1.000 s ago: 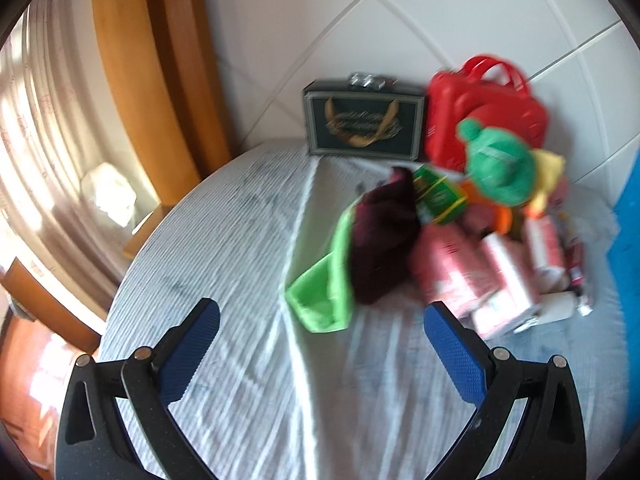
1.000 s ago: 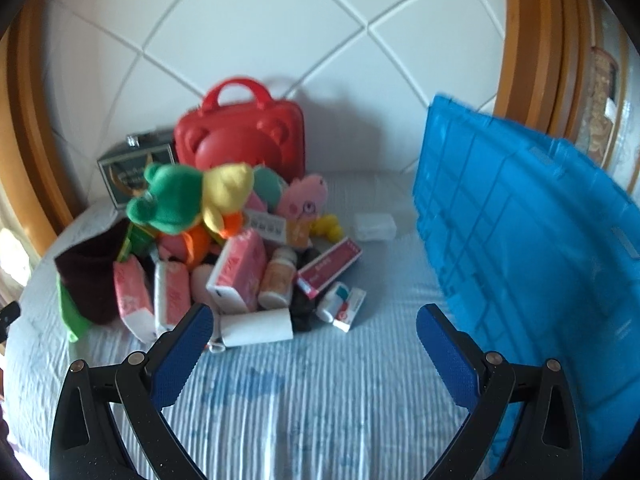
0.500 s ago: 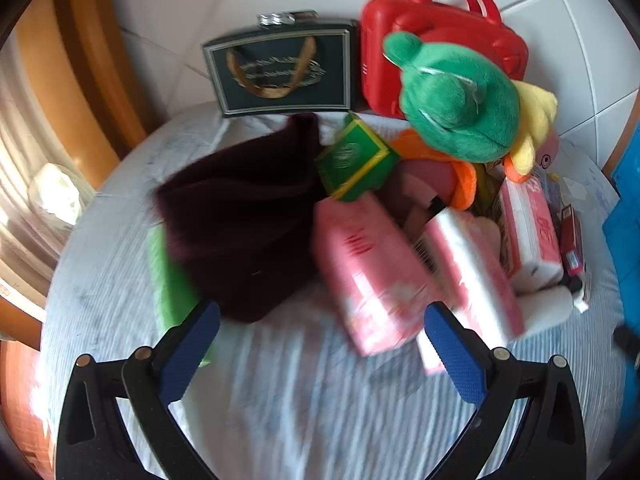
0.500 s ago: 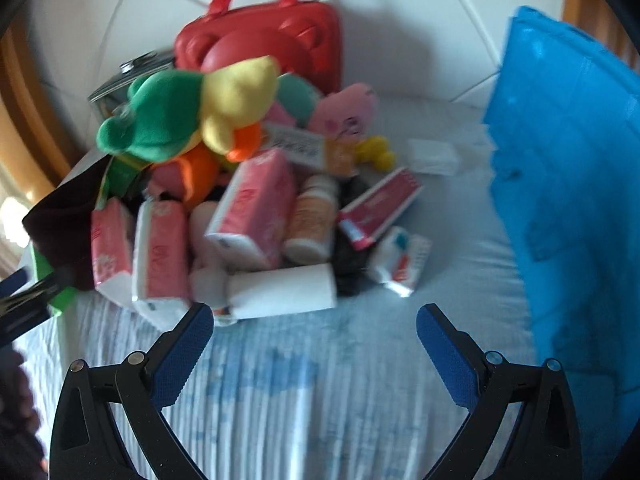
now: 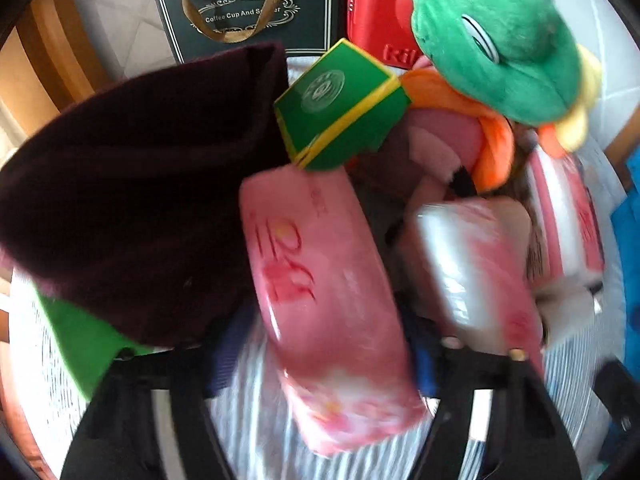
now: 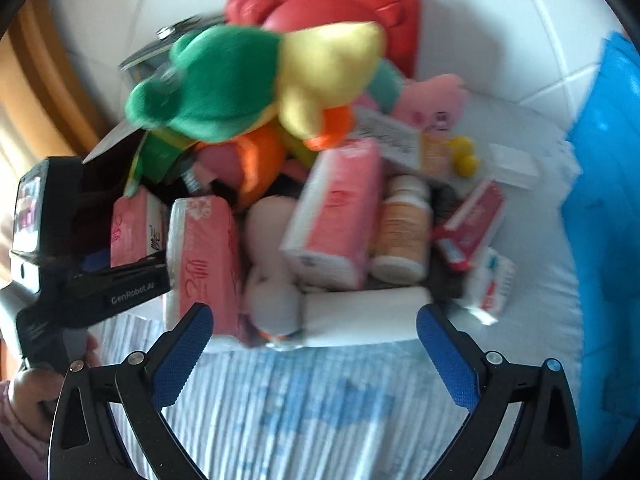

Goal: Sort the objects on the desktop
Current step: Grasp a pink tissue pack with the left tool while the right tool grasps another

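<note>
A heap of desktop objects lies on a striped cloth. My left gripper straddles a pink tissue pack, and its jaws are closing. A strip of cloth still shows between the left pad and the pack. From the right wrist view the left gripper reaches into the heap's left side. My right gripper is open just in front of a white roll, with nothing between its fingers. A second pink pack lies beside the first.
A maroon cloth and a green box sit left of the pack. A green plush toy tops the heap, with a red case and dark gift box behind. A blue bin stands at the right.
Both grippers came down and closer to the heap. The left gripper's jaws narrowed from wide open to either side of the pink tissue pack. The right gripper stayed open.
</note>
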Tool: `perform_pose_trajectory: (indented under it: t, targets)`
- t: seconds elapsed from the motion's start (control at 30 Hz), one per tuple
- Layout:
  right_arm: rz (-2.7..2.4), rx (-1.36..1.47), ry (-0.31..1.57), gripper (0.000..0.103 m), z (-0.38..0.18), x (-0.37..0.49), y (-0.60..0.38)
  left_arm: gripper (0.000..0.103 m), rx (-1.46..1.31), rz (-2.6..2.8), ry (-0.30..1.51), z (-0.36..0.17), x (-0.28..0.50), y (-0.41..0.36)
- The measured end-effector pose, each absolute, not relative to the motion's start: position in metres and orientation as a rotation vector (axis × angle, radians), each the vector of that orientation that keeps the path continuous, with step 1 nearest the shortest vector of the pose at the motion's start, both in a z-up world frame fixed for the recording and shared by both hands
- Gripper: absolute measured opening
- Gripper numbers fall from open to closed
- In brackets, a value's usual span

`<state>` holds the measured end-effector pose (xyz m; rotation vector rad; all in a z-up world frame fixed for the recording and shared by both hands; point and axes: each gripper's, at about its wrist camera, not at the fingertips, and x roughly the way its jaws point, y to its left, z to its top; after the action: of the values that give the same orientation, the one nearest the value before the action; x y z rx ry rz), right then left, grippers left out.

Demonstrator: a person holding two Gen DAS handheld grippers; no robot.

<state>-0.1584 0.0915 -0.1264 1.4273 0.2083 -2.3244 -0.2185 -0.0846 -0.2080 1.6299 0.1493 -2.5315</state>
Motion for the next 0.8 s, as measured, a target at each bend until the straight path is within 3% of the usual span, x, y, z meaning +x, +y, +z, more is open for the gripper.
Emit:
perform_pose_trajectory:
  t: [0.03,0.13,0.23,0.77,0.8]
  targets:
    - [-2.298,1.424,0.203,0.103,-0.129,-0.157,0.085,0.055,1.63,-2.537,0.131,-0.207,-0.214,-0.085]
    - [-2.26,1.407,0.212,0.101,-0.131,-0.152,0.068,0.054,1.609,-2.552,0.053,-0.205,-0.195,-0.09]
    - [-2.212,1.407,0.237,0.086,-0.135,-0.145,0.055,0.054,1.597,-2.565,0.052,-0.203,-0.186,-0.097]
    - [-2.139,1.417,0.419,0.086,-0.166,-0.127,0.013,0.054,1.605,-2.571,0.052,-0.19,-0.164,-0.098]
    - [-2.147,1.412,0.438,0.081,-0.167,-0.128,0.011,0.054,1.606,-2.569,0.058,-0.189,-0.164,-0.098]
